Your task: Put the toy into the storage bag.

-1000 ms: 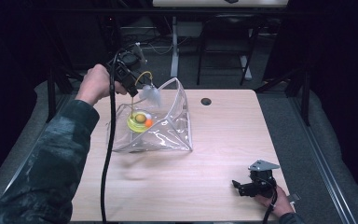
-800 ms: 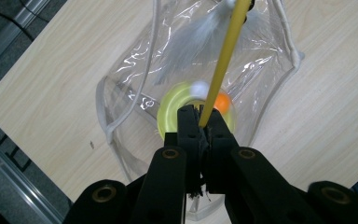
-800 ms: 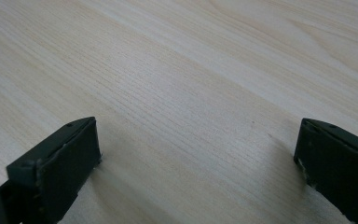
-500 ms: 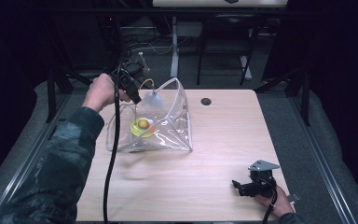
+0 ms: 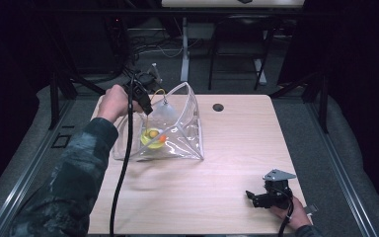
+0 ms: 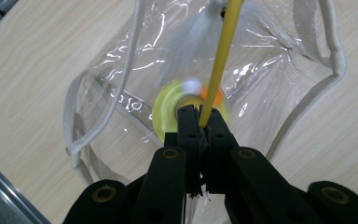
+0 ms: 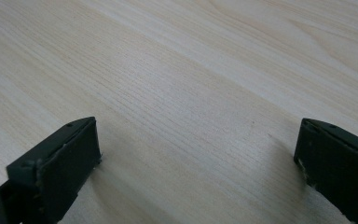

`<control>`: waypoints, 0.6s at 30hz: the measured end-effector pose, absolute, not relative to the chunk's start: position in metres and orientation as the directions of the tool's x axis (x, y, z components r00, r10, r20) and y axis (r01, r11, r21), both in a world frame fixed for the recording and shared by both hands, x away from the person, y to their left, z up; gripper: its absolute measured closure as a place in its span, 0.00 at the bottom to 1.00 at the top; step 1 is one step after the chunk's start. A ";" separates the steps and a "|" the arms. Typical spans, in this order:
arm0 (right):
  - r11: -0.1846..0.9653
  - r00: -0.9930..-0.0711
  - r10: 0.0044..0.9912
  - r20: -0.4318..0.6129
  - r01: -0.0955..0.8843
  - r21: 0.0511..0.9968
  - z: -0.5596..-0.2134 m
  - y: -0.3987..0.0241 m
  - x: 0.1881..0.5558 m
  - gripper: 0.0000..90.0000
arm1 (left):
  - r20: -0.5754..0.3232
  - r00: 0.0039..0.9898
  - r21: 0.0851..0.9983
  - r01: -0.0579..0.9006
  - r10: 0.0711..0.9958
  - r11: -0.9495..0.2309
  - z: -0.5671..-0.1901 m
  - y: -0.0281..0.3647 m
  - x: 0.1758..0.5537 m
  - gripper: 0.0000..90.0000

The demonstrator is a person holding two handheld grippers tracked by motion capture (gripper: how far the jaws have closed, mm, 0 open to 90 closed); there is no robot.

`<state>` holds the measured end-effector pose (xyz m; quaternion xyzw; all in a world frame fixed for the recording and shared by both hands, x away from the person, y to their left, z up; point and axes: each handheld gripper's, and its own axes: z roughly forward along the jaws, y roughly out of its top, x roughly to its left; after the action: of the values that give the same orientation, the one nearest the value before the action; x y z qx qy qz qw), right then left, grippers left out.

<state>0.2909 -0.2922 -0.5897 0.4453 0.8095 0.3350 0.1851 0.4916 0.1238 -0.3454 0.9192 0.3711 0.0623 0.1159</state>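
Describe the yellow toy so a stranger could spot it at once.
On the wooden table, find the clear bag at its far left. The yellow toy hangs inside it by a thin yellow cord pinched in the left gripper: a bright disc, orange-spotted.

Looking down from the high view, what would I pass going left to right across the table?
Left gripper pinching a yellow cord → clear plastic bag → small dark hole in the table → right gripper resting near the front edge.

Glossy clear plastic bag (image 5: 177,133), seemingly.
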 end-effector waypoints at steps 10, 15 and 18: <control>0.378 -0.533 0.846 -0.001 0.597 0.708 -0.590 -0.292 0.291 0.00 | 0.013 0.708 0.265 0.679 0.707 -0.685 -0.360 0.125 0.496 0.98; 0.377 -0.533 0.846 -0.002 0.596 0.708 -0.590 -0.292 0.291 0.00 | 0.018 0.709 0.255 0.679 0.705 -0.689 -0.366 0.124 0.497 0.98; 0.377 -0.533 0.846 -0.002 0.596 0.708 -0.590 -0.292 0.291 0.00 | 0.013 0.700 0.270 0.685 0.714 -0.677 -0.371 0.125 0.499 0.98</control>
<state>0.2910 -0.2920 -0.5898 0.4458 0.8088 0.3355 0.1860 0.4988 0.1250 -0.3706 0.9137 0.3829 0.0588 0.1229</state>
